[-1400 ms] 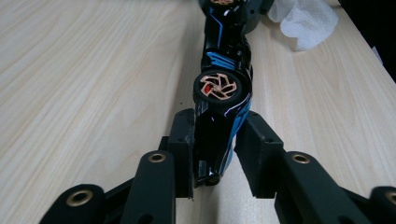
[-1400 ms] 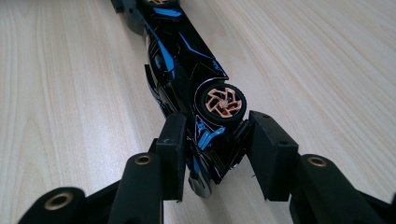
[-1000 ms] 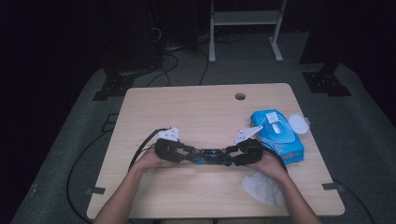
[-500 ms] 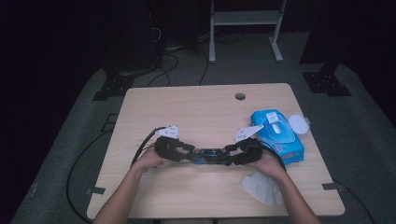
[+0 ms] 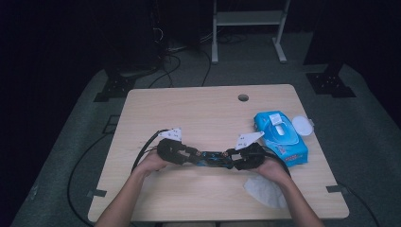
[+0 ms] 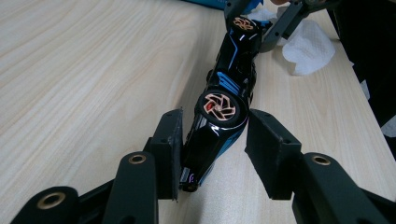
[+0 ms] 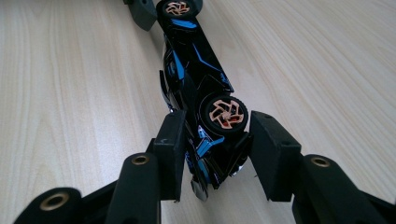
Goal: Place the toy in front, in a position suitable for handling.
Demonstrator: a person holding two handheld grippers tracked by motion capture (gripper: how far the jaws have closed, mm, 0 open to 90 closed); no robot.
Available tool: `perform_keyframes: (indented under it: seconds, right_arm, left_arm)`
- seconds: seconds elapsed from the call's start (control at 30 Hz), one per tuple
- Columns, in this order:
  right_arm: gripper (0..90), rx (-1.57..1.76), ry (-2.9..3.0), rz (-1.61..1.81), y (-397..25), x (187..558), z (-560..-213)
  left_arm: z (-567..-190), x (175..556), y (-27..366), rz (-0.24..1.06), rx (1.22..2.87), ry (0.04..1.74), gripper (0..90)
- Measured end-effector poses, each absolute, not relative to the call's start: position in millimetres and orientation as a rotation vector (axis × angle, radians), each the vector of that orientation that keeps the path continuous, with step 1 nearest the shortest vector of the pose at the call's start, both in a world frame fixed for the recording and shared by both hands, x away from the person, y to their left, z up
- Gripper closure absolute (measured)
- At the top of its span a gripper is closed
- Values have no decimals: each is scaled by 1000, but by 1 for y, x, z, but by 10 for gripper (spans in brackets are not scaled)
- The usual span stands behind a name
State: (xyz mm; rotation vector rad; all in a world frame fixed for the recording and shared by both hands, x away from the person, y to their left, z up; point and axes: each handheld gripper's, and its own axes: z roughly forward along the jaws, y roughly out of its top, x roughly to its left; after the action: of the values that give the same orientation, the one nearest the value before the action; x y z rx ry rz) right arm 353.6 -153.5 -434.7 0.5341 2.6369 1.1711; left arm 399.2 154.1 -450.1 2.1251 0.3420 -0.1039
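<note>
A black-and-blue toy car (image 5: pixel 215 158) lies on its side at the lower centre of the table (image 5: pixel 208 109), its long axis running left to right. The left gripper (image 6: pixel 212 140) and right gripper (image 7: pixel 215 140) meet it from opposite ends, jaws narrowed around the car, equally near.

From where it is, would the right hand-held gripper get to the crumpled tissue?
Probably yes. The tissue lies beside the right hand-held gripper, nothing between them, but its jaws straddle the toy car, which must go first.
</note>
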Motion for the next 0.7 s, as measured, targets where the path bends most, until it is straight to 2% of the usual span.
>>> perform_keyframes:
  seconds: [0.47,0.5,0.6,0.7]
  right_arm:
    - [579,520,2646,1181,-152,354,-436]
    - [572,545,2653,1186,-152,354,-435]
    - [463,643,2668,1241,-156,358,-433]
    - [456,683,2663,1275,-159,360,-430]
  left_arm:
    - [-444,404,158,-145,2087,417,553]
    - [-444,405,158,-149,2089,421,554]
    - [-445,405,158,-162,2091,423,559]
    - [-445,405,157,-159,2094,423,558]
